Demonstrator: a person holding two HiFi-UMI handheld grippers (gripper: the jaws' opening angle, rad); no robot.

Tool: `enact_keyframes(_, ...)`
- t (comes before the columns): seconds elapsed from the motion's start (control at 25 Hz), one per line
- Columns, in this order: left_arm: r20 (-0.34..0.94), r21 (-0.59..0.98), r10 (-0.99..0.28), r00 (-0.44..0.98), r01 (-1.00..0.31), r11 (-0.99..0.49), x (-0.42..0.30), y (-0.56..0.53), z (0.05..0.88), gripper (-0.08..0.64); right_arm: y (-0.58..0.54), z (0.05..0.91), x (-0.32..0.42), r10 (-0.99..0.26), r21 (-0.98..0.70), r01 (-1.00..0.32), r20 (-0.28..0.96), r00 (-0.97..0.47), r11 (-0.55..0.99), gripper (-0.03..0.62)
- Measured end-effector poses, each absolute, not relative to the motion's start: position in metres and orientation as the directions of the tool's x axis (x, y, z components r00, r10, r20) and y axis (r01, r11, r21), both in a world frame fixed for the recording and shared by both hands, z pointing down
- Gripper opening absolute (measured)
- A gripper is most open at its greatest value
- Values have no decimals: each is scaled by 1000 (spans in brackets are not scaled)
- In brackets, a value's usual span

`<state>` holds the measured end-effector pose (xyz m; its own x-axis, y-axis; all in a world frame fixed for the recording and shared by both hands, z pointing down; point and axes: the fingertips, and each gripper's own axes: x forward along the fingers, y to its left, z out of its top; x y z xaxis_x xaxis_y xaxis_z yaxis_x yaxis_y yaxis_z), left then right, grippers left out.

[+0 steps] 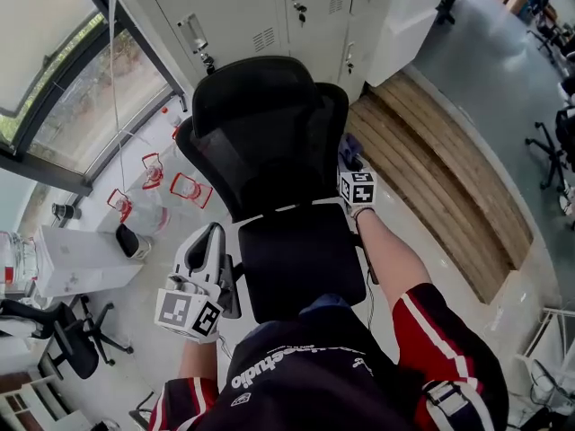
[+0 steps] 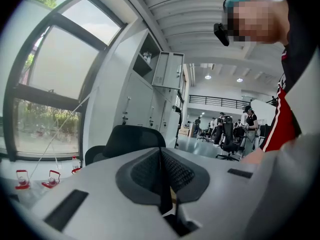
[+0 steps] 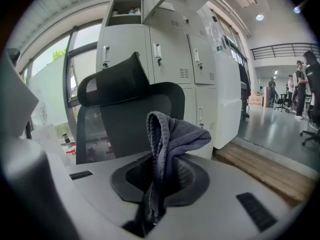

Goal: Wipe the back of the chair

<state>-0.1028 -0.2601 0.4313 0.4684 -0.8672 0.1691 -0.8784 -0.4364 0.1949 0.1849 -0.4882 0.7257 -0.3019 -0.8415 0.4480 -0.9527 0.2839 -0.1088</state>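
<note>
The person's right gripper [image 1: 350, 162] is up at the right edge of the chair back [image 1: 269, 133]. That arm is stretched forward, forearm almost straight, with the red and black sleeve [image 1: 431, 330] pushed up at the elbow. The jaws are clenched on a grey cloth [image 3: 167, 139]. The cloth bunches up out of the jaws in 1 folded loop, and its tail hangs down between them. In the right gripper view the chair back is ahead and left of the jaws, close by, mesh panel below and headrest above. I cannot tell whether the cloth touches the back.

The left gripper [image 1: 212, 239] is held low and close to the body, elbow bent, marker cube toward the chest. Its jaws point forward along the left edge of the seat [image 1: 301, 259], just beside it. The 2 jaws are pressed together and grasp nothing. In the left gripper view the top of the chair shows beyond the jaws, slightly left, well apart from them.

White lockers [image 1: 296, 7] stand past the chair, ahead of both pairs of jaws. A window [image 1: 81, 88] is off to the left of the left jaws. A wooden step [image 1: 431, 169] lies on the floor to the right of the right jaws.
</note>
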Motion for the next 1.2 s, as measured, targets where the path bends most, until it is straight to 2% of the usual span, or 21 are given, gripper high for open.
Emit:
enact_keyframes(0.64,218,184,-882,418,-905,-384,-115,-272,447,28,-523,766,177,-806,-72,-950,511,-298,305,60)
enact_keyframes(1.2,217,185,-923,319,-941,-282,-181,-231,445,28,-518,763,78,-776,-66,-914,506,-376,400,60)
